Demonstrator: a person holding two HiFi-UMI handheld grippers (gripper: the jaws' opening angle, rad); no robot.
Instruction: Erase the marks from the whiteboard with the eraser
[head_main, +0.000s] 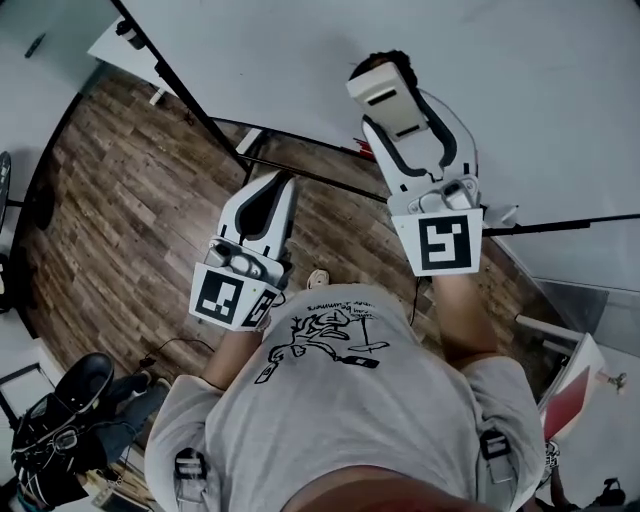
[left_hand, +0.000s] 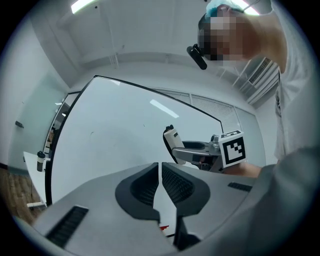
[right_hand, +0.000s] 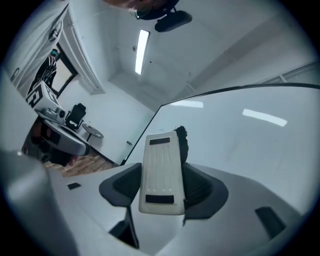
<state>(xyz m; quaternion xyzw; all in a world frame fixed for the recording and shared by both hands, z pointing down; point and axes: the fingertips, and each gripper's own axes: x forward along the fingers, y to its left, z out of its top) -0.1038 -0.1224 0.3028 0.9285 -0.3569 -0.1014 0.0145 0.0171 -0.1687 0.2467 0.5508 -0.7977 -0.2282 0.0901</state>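
Note:
The whiteboard (head_main: 300, 60) is a large white panel in a black frame and takes up the top of the head view. It looks almost blank, with only faint specks on the whiteboard (left_hand: 115, 135) in the left gripper view. My right gripper (head_main: 405, 125) is shut on the eraser (head_main: 380, 85), a white block with black felt, held up against the board; contact is unclear. The right gripper view shows the eraser (right_hand: 160, 172) clamped between the jaws. My left gripper (head_main: 272, 190) hangs lower, off the board, over the floor. Its jaws are shut on nothing (left_hand: 160, 185).
Below the board lies wooden flooring (head_main: 130, 200). A dark bag and shoes (head_main: 70, 420) sit at the bottom left. A red and white object (head_main: 575, 385) stands at the right. A small bottle-like item (left_hand: 41, 161) hangs on the board's left frame.

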